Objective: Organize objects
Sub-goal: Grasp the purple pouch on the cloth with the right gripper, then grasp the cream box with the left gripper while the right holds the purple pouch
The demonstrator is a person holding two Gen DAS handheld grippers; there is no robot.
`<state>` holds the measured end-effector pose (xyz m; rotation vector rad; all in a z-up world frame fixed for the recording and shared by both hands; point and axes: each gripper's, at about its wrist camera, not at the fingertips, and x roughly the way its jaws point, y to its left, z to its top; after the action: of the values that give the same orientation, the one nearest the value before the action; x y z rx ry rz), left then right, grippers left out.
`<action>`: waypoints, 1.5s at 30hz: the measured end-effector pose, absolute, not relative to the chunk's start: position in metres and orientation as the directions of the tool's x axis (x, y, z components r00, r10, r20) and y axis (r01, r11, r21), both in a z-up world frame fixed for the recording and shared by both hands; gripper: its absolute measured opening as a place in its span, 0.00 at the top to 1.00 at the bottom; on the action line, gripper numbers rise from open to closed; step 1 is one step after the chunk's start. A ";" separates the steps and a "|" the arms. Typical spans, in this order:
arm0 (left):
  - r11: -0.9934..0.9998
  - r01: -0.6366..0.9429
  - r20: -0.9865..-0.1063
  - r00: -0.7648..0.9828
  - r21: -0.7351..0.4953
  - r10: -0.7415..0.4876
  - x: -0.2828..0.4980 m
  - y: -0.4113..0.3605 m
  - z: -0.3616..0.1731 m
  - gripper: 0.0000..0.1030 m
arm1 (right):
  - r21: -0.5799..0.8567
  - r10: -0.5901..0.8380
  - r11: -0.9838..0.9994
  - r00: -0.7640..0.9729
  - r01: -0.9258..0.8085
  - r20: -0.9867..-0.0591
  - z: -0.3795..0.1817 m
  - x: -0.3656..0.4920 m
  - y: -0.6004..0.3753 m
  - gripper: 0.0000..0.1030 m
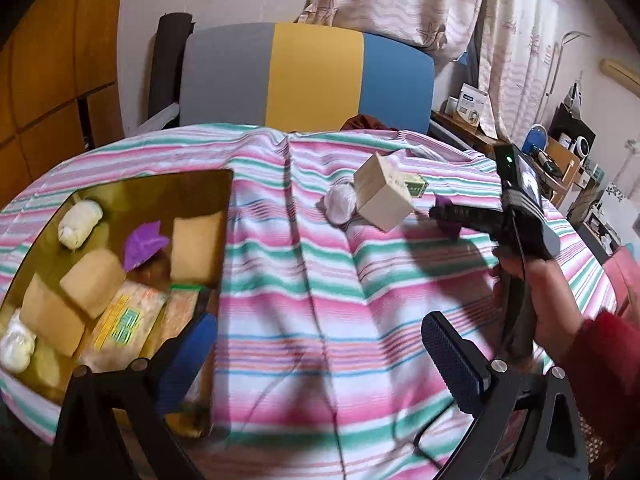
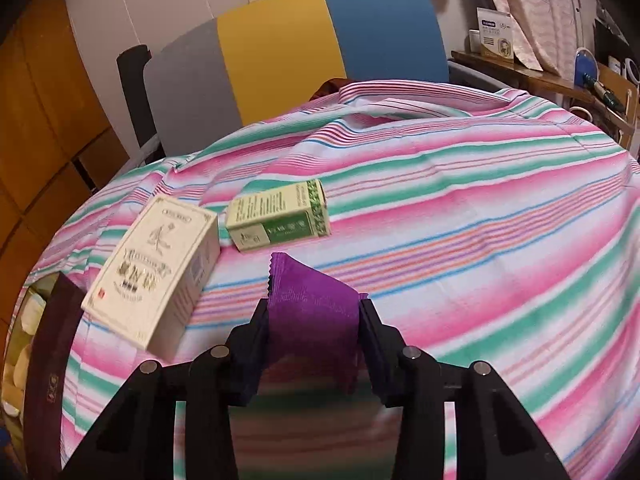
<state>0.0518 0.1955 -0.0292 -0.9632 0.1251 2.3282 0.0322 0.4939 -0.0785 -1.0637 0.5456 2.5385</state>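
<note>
My right gripper is shut on a purple packet, its pads pressing both sides just above the striped cloth. In the left wrist view that gripper reaches in from the right, held by a hand. A cream box and a small green box lie just beyond the packet. A white bundle rests beside the cream box. My left gripper is open and holds nothing, hovering beside an open golden box that holds tan packs, white bundles and another purple packet.
A chair back in grey, yellow and blue stands behind the cloth-covered surface. A cluttered wooden shelf lines the right side. A thin cable trails over the cloth near my left gripper. Curtains hang at the back.
</note>
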 end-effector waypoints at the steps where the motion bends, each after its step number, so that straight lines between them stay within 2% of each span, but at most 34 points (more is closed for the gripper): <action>1: -0.808 -0.573 -0.666 -0.551 -0.135 0.502 0.049 0.201 -0.028 0.00 | 0.216 0.159 -0.870 -0.665 -0.444 -0.730 -0.078 0.036 0.494 0.59; 9: -0.808 -0.580 -0.646 -0.577 -0.107 0.500 0.010 0.263 -0.016 0.00 | 0.261 0.223 -0.813 -0.693 -0.521 -0.686 -0.079 0.071 0.507 0.59; 23: -0.731 -0.630 -0.618 -0.691 0.263 0.374 -0.022 0.393 -0.049 0.00 | 0.324 0.262 -0.749 -0.708 -0.577 -0.655 -0.086 0.089 0.521 0.59; 31: -0.758 -0.605 -0.611 -0.702 0.242 0.365 -0.042 0.401 -0.071 0.00 | 0.324 0.260 -0.750 -0.707 -0.577 -0.658 -0.089 0.087 0.522 0.59; 33: -0.752 -0.613 -0.592 -0.707 0.242 0.386 -0.042 0.400 -0.073 0.04 | 0.321 0.262 -0.751 -0.706 -0.578 -0.658 -0.089 0.086 0.522 0.59; 34: -0.742 -0.624 -0.590 -0.703 0.244 0.397 -0.041 0.399 -0.075 0.15 | 0.320 0.263 -0.751 -0.706 -0.578 -0.658 -0.089 0.087 0.522 0.59; 35: -0.733 -0.638 -0.598 -0.690 0.236 0.407 -0.042 0.398 -0.077 0.31 | 0.319 0.263 -0.751 -0.705 -0.578 -0.658 -0.089 0.086 0.522 0.58; 38: -0.730 -0.651 -0.609 -0.670 0.206 0.425 -0.042 0.395 -0.078 0.49 | 0.321 0.262 -0.751 -0.706 -0.578 -0.658 -0.089 0.086 0.521 0.58; 45: -0.728 -0.666 -0.511 -0.689 0.165 0.514 -0.017 0.372 -0.066 0.50 | 0.312 0.268 -0.753 -0.702 -0.580 -0.659 -0.089 0.086 0.521 0.59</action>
<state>-0.0168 0.3723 -0.0660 -0.5792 0.4495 2.3647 0.0855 0.5208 -0.0888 -0.8285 0.7052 2.4253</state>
